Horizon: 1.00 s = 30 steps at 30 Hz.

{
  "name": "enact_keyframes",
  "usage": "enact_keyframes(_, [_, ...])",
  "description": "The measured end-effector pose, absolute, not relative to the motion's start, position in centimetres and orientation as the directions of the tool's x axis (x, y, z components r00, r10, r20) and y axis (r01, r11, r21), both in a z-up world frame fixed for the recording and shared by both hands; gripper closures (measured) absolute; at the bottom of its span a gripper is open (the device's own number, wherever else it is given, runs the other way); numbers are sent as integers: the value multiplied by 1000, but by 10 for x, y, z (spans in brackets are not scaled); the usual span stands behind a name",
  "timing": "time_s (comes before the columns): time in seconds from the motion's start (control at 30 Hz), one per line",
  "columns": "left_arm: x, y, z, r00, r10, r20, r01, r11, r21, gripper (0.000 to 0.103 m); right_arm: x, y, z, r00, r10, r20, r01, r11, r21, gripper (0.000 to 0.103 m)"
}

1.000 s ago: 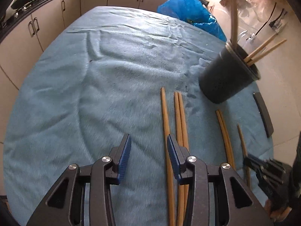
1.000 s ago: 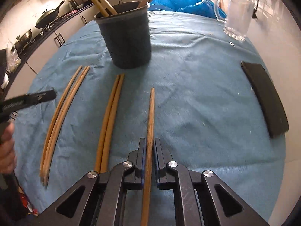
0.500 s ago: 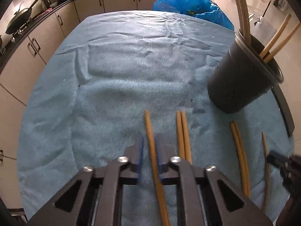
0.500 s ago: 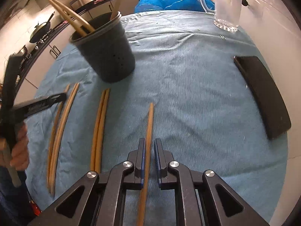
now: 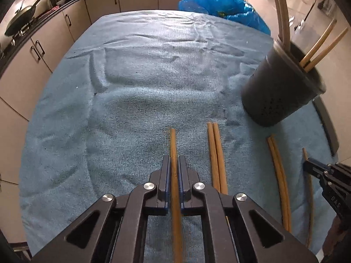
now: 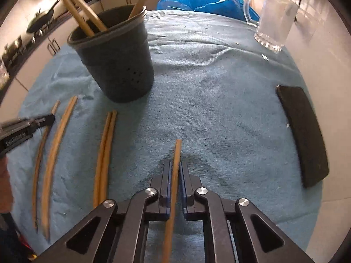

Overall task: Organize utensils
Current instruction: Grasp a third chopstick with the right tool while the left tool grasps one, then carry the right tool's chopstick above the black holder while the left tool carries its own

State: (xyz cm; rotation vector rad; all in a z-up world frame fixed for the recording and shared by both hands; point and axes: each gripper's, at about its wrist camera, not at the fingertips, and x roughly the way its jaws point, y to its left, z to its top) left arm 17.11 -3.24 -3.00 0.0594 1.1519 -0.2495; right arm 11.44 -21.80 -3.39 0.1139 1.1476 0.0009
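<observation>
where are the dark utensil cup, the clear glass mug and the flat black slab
dark utensil cup [image 6: 118, 65], right wrist view, its front wall
clear glass mug [image 6: 274, 19], right wrist view, middle of its body
flat black slab [image 6: 305, 133], right wrist view, its top face

Open blue towel-covered table surface [image 5: 153, 70] lies ahead and to the left of the left-hand gripper [image 5: 174, 166]. Passage to its right is obstructed by the dark perforated plastic utensil cup [image 5: 278, 92], from which chopsticks and a pale handle project upward. Loose pairs of wooden chopsticks [image 5: 216, 153] lie flat between the two grippers. To the right of the right-hand gripper [image 6: 174, 171], bare cloth is bounded by a flat black rectangular slab [image 6: 305, 135] and a clear glass mug [image 6: 274, 19].
</observation>
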Motion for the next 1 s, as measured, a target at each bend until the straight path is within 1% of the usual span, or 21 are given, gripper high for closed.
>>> enact_keyframes(0.07, [162,-26,-17,421,-189,-887,227,969,-99,97,107,-221,-21,463,95,-881,59,989,138,97])
enact_keyframes(0.17, [148,-15,12,493,-221,-842,221,967,-125,97,88,-219,10,561,99,-822,50,987,153,96])
enact_keyframes(0.27, [124,-3,49,578,-253,-776,214,964,-155,97,61,-220,49,677,118,-727,31,982,189,96])
enact_keyframes(0.37, [97,2,79,649,-276,-709,229,960,-164,97,29,-219,82,782,134,-609,2,976,217,96])
enact_keyframes(0.47, [74,3,97,693,-279,-665,235,959,-158,97,5,-217,98,848,116,-517,0,976,218,96])
enact_keyframes(0.57, [57,4,111,715,-289,-636,245,956,-159,97,-11,-218,105,881,108,-461,6,971,239,96])
enact_keyframes(0.67, [45,7,122,741,-281,-610,246,959,-143,97,-21,-221,110,892,99,-441,19,967,254,96])
enact_keyframes(1.0, [42,13,128,745,-283,-604,231,959,-164,97,-33,-228,112,903,83,-421,43,959,281,96])
